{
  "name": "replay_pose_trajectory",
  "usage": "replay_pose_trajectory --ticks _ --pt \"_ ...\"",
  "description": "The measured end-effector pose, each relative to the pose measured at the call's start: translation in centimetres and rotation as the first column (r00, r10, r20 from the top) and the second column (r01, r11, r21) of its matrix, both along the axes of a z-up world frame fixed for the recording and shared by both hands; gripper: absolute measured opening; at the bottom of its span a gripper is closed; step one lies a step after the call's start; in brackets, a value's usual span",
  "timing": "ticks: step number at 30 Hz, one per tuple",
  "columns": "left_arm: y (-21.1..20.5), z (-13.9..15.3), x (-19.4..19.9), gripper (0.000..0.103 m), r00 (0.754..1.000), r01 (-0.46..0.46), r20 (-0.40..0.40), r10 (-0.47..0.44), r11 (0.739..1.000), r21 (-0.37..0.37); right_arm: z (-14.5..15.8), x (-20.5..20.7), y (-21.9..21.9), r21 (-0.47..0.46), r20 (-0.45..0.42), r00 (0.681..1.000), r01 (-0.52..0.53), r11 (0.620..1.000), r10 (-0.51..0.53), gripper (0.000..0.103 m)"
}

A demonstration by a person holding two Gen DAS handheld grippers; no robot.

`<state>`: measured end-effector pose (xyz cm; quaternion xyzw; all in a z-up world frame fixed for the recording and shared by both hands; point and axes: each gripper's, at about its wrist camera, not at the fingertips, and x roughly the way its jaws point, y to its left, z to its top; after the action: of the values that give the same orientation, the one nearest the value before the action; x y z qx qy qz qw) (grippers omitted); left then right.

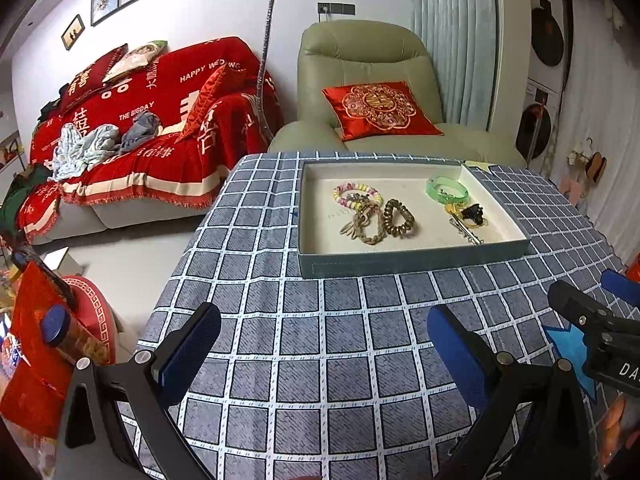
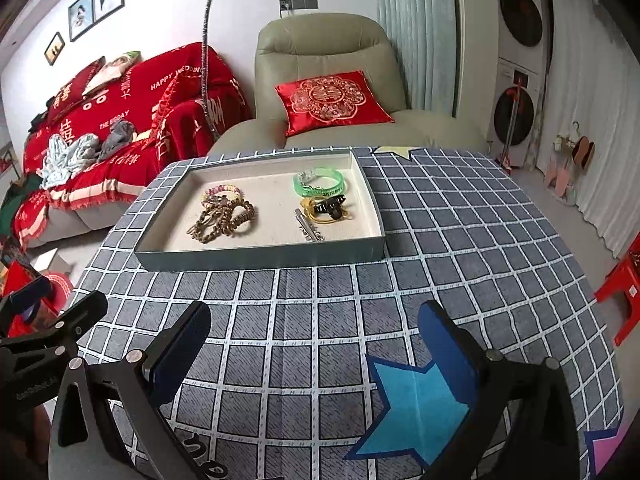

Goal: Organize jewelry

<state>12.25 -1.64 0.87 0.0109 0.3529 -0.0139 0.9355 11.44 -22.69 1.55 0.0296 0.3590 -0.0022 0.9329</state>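
Observation:
A shallow grey-blue tray (image 1: 400, 266) (image 2: 256, 258) with a cream lining stands on the checked tablecloth, at the table's far side. Inside lie a pastel bead bracelet (image 1: 357, 192) (image 2: 222, 191), a braided brown band (image 1: 366, 226) (image 2: 210, 226), a brown coil hair tie (image 1: 399, 218) (image 2: 243, 216), a green bangle (image 1: 447, 191) (image 2: 319, 182), a black claw clip (image 1: 472, 214) (image 2: 330, 206) and a silver clip (image 1: 466, 232) (image 2: 307, 226). My left gripper (image 1: 324, 336) hangs open over the near cloth, nothing between its fingers. My right gripper (image 2: 316, 336) is open too, short of the tray, empty.
A blue star patch (image 2: 416, 412) (image 1: 568, 350) lies on the tablecloth (image 1: 304, 344) beneath the right gripper. Behind the table stand a green armchair (image 1: 372, 80) with a red cushion and a sofa (image 1: 140, 128) under a red throw. A red stool (image 2: 622, 292) sits to the right.

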Motion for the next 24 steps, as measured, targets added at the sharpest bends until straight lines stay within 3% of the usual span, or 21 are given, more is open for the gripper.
replay_pose_trajectory --ticks 24 --pt "0.04 0.17 -0.08 0.103 1.000 -0.005 -0.002 0.005 1.000 -0.007 0.40 -0.21 0.43 -0.003 0.009 1.000 -0.013 1.000 0.013 0.103"
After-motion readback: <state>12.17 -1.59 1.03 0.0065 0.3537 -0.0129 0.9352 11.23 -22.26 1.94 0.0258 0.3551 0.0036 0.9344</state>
